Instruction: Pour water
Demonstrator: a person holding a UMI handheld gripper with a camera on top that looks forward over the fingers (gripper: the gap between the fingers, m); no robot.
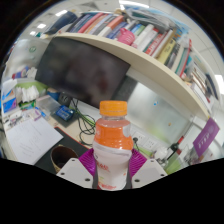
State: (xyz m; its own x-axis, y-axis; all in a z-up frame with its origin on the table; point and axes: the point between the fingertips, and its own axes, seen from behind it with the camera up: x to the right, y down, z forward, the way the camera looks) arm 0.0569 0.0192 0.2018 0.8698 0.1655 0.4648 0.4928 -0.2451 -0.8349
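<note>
Claw (112, 170): closed on the bottle, a purple pad pressed to each side of its lower body.
Bottle (114, 140): clear plastic, orange cap on, orange label band, upright between the fingers; it appears lifted above the desk (35, 135).
Cap (114, 107): seemingly screwed on, so nothing pours until it is off.
Target vessel: none visible here.
Surroundings: dark monitor (82, 70) and bookshelf (130, 40) beyond the bottle.
Doing it well: keep the grip firm and low, find the receiver first, then tilt slowly, neck over its mouth.
</note>
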